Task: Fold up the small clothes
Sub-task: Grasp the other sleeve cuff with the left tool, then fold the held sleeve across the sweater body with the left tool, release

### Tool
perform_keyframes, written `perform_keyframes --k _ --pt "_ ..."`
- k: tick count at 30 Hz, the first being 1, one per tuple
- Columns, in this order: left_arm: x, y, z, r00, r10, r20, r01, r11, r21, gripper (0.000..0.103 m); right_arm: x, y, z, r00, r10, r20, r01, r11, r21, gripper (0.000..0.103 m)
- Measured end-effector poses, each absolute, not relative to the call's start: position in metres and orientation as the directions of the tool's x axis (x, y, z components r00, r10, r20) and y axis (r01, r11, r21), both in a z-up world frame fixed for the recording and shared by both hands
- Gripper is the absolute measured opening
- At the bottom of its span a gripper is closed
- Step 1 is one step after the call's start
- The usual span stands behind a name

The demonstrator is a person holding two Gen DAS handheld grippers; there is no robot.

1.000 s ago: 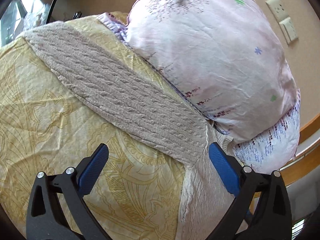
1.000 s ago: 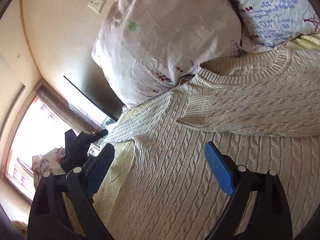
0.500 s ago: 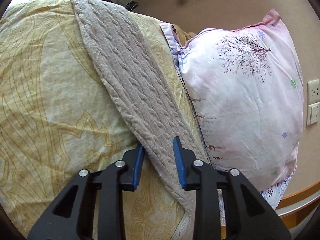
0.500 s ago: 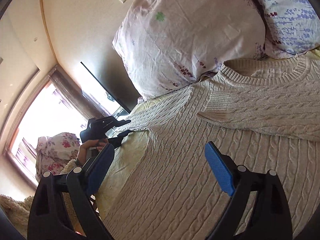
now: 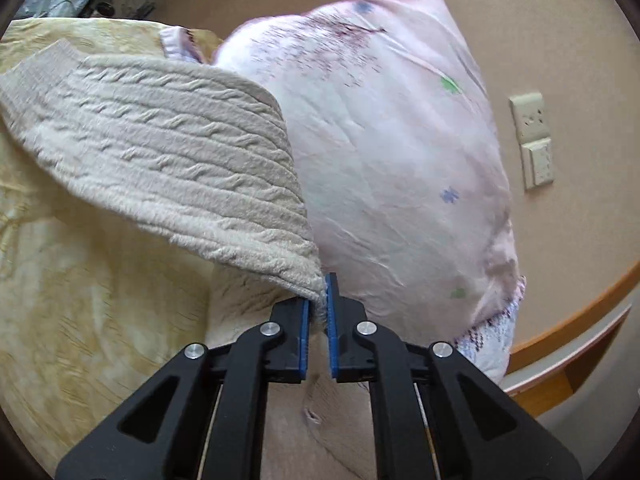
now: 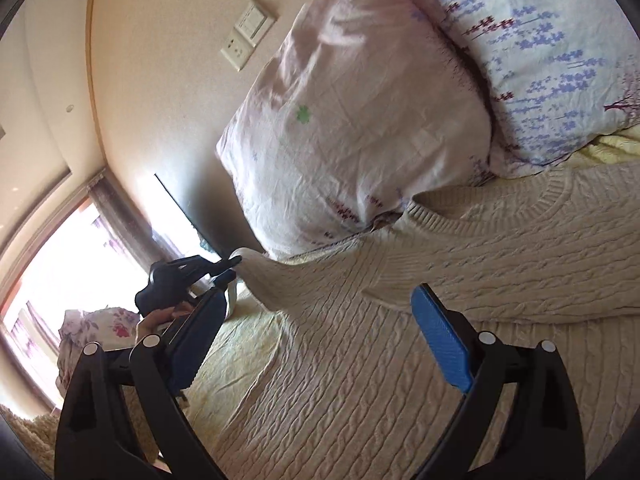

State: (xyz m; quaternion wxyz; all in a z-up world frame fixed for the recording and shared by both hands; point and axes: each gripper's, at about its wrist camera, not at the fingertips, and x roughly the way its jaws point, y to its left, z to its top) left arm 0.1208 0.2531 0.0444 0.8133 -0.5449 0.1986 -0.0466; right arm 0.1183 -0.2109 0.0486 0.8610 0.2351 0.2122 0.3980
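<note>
A cream cable-knit sweater point(image 6: 400, 360) lies flat on the bed, its neckline toward the pillows. One sleeve point(image 6: 500, 280) is folded across the chest. My left gripper point(image 5: 318, 312) is shut on the edge of the other sleeve point(image 5: 160, 152) and holds it lifted off the bedspread; the cuff hangs at the upper left. The left gripper also shows in the right wrist view point(image 6: 228, 270), at the sweater's left side. My right gripper point(image 6: 320, 336) is open and empty, hovering over the sweater's body.
A pink pillow point(image 5: 400, 160) and a white pillow with purple print point(image 6: 540, 60) lean at the head of the bed. A yellow patterned bedspread point(image 5: 80, 320) covers the mattress. Wall sockets point(image 5: 532, 144), a wooden bed frame point(image 5: 560, 328) and a bright window point(image 6: 60, 272) surround it.
My left gripper has closed on the sleeve's edge and lifted it off the bedspread. The right gripper has stayed open and drifted slightly over the sweater.
</note>
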Motion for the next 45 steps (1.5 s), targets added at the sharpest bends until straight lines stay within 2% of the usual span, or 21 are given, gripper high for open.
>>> perform_keyframes --k 4,6,8,10,12,15,16,17,19,21,23,30,31,33,34,39,45 --pt "0.139 0.182 0.055 0.877 -0.446 -0.181 0.013 0.398 -0.917 0.007 0.126 -0.235 0.046 0.668 0.727 -0.156 -0.503 0.597 0.626 0.097" --pt "0.149 0.145 0.050 0.846 -0.505 -0.171 0.049 0.392 -0.919 0.007 0.132 -0.241 0.042 0.672 0.721 -0.167 -0.470 0.590 0.657 0.097" --pt "0.158 0.112 0.035 0.809 -0.551 -0.204 0.042 0.400 -0.915 0.007 0.137 -0.243 0.038 0.668 0.721 -0.185 -0.446 0.586 0.676 0.097" --pt "0.165 0.087 0.013 0.773 -0.573 -0.273 -0.010 0.419 -0.908 0.007 0.138 -0.242 0.037 0.668 0.717 -0.201 -0.439 0.597 0.672 0.097" --pt "0.169 0.071 -0.010 0.735 -0.586 -0.342 -0.074 0.432 -0.899 0.007 0.137 -0.240 0.037 0.670 0.713 -0.207 -0.440 0.607 0.662 0.097" --pt "0.165 0.065 -0.029 0.702 -0.592 -0.396 -0.138 0.432 -0.891 0.008 0.137 -0.239 0.037 0.672 0.710 -0.210 -0.442 0.613 0.655 0.097" --pt "0.163 0.069 -0.031 0.698 -0.599 -0.393 -0.150 0.414 -0.898 0.013 0.138 -0.238 0.037 0.672 0.709 -0.212 -0.440 0.613 0.656 0.097" --pt "0.160 0.075 -0.030 0.703 -0.597 -0.387 -0.165 0.392 -0.905 0.025 0.138 -0.238 0.037 0.671 0.710 -0.213 -0.439 0.613 0.657 0.097" --pt "0.151 0.094 -0.028 0.740 -0.564 -0.366 -0.188 0.349 -0.918 0.036 0.137 -0.239 0.035 0.670 0.710 -0.215 -0.436 0.612 0.660 0.097" --pt "0.143 0.116 -0.022 0.776 -0.518 -0.359 -0.206 0.330 -0.921 0.042 0.137 -0.239 0.035 0.671 0.709 -0.218 -0.434 0.614 0.659 0.097" --pt "0.136 0.140 -0.017 0.809 -0.467 -0.358 -0.227 0.314 -0.922 0.042 0.136 -0.238 0.035 0.670 0.709 -0.220 -0.434 0.615 0.658 0.097" --pt "0.111 0.211 -0.019 0.868 -0.311 -0.388 -0.333 0.216 -0.918 0.042 0.135 -0.238 0.035 0.669 0.711 -0.216 -0.438 0.612 0.658 0.097" --pt "0.110 0.214 -0.020 0.872 -0.305 -0.382 -0.332 0.204 -0.921 0.039 0.134 -0.238 0.035 0.671 0.710 -0.213 -0.439 0.612 0.658 0.097" --pt "0.115 0.213 -0.017 0.869 -0.324 -0.375 -0.317 0.218 -0.923 0.021 0.133 -0.240 0.036 0.680 0.703 -0.207 -0.435 0.614 0.658 0.097" --pt "0.117 0.211 -0.014 0.867 -0.337 -0.366 -0.297 0.238 -0.925 0.008 0.132 -0.241 0.037 0.687 0.698 -0.202 -0.432 0.616 0.659 0.097" --pt "0.135 0.169 0.022 0.872 -0.405 -0.274 -0.141 0.328 -0.934 0.007 0.119 -0.255 0.044 0.780 0.609 -0.147 -0.392 0.658 0.643 0.097" --pt "0.171 0.073 0.067 0.796 -0.562 -0.225 0.072 0.457 -0.886 0.007 0.088 -0.294 0.055 0.924 0.382 0.006 -0.296 0.707 0.643 0.097"
